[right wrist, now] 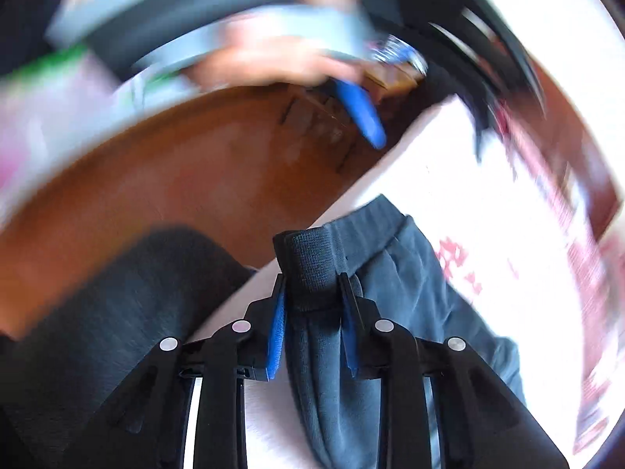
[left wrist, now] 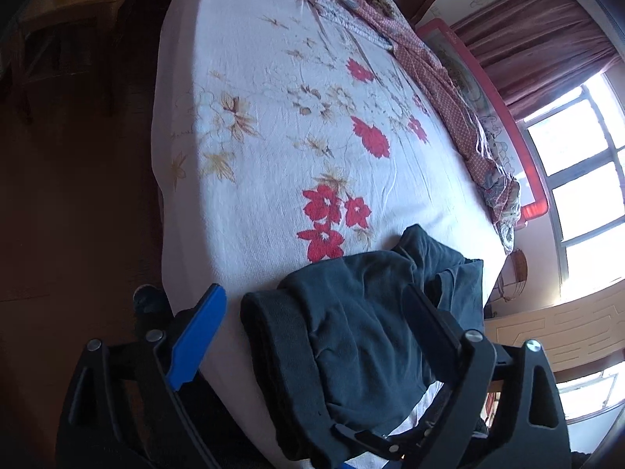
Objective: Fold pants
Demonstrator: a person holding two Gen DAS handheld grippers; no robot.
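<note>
Dark blue pants lie bunched at the near corner of the bed, their ribbed waistband turned toward the left. My left gripper is open wide around the heap; its blue pad stands apart from the waistband, and the black right finger lies over the cloth. In the blurred right wrist view, my right gripper is shut on the bunched waistband, with the pants trailing to the right over the sheet. The left gripper's blue finger and a hand show above.
The bed has a white sheet with red flowers. A patterned quilt lies along its far side by a red-edged rail. Wooden floor and a wooden table are to the left. A window is at the right.
</note>
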